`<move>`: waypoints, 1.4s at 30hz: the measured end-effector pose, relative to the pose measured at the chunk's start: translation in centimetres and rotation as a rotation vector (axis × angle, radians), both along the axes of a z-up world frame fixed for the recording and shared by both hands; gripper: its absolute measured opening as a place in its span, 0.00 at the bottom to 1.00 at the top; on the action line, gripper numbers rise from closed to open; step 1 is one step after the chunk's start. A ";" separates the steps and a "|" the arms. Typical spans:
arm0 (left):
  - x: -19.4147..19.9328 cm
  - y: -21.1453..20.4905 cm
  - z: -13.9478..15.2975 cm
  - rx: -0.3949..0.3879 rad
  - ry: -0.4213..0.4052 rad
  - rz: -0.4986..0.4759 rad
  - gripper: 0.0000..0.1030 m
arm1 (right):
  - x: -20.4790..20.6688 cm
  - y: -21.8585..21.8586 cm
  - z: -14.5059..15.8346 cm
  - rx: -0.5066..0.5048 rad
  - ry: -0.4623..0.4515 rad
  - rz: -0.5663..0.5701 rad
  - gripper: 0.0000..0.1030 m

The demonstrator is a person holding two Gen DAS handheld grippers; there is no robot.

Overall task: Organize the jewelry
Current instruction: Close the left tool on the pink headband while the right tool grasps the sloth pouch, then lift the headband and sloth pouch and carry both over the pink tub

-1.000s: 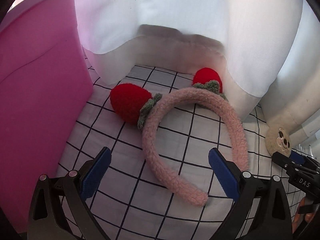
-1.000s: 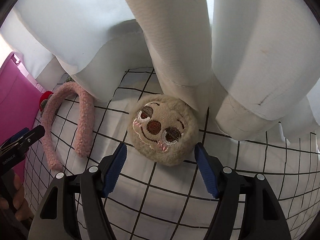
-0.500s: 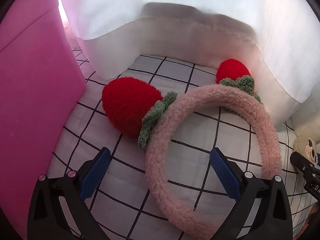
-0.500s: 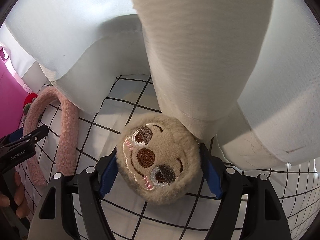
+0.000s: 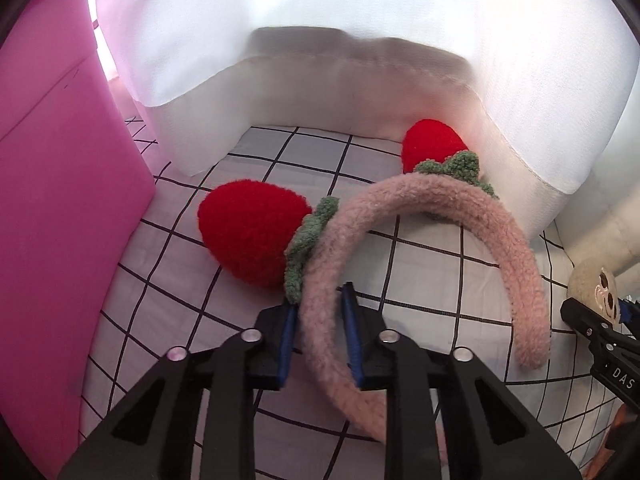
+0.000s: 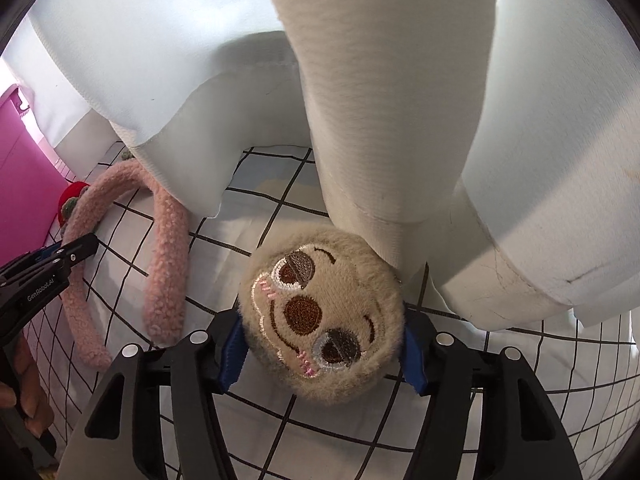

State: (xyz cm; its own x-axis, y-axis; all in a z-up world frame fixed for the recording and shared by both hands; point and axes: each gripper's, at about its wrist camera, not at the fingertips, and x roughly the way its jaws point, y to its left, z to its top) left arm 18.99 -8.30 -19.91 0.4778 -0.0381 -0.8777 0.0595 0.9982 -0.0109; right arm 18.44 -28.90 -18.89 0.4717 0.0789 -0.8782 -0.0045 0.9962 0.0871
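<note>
A fuzzy pink headband (image 5: 448, 216) with two red plush strawberries (image 5: 252, 232) lies on the black-and-white grid cloth (image 5: 424, 264). My left gripper (image 5: 320, 332) is shut on the headband's left arm, just below the near strawberry. The headband also shows in the right wrist view (image 6: 164, 256), with the left gripper on it. A round beige plush face clip (image 6: 320, 316) with an embroidered sloth face sits between the blue pads of my right gripper (image 6: 320, 352), which is shut on it. The plush shows at the right edge of the left wrist view (image 5: 596, 284).
A pink box (image 5: 60, 200) stands close on the left. White curtain folds (image 5: 360, 60) hang along the back and drape over the cloth; a beige curtain fold (image 6: 380, 100) hangs right behind the plush.
My left gripper moved forward and closed on the headband's left arm. My right gripper moved in around the plush face and closed on its sides.
</note>
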 end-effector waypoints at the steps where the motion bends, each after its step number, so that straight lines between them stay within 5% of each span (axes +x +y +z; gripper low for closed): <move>1: -0.3 0.0 0.1 -0.015 0.009 -0.003 0.12 | -0.3 -0.1 0.1 0.008 -0.004 -0.007 0.57; 16: -6.8 1.4 6.4 -0.044 -0.110 -0.097 0.12 | -6.6 -1.7 4.8 0.087 -0.074 -0.005 0.57; 27: -11.6 5.1 14.0 -0.132 -0.216 -0.126 0.11 | -11.4 3.5 11.6 0.072 -0.198 0.021 0.57; 34: -12.9 12.0 19.2 -0.128 -0.317 -0.030 0.11 | -11.8 8.3 17.5 0.076 -0.324 0.100 0.57; 42: -13.2 22.4 22.2 -0.013 -0.373 0.210 0.11 | -8.7 17.9 22.4 0.131 -0.428 0.288 0.57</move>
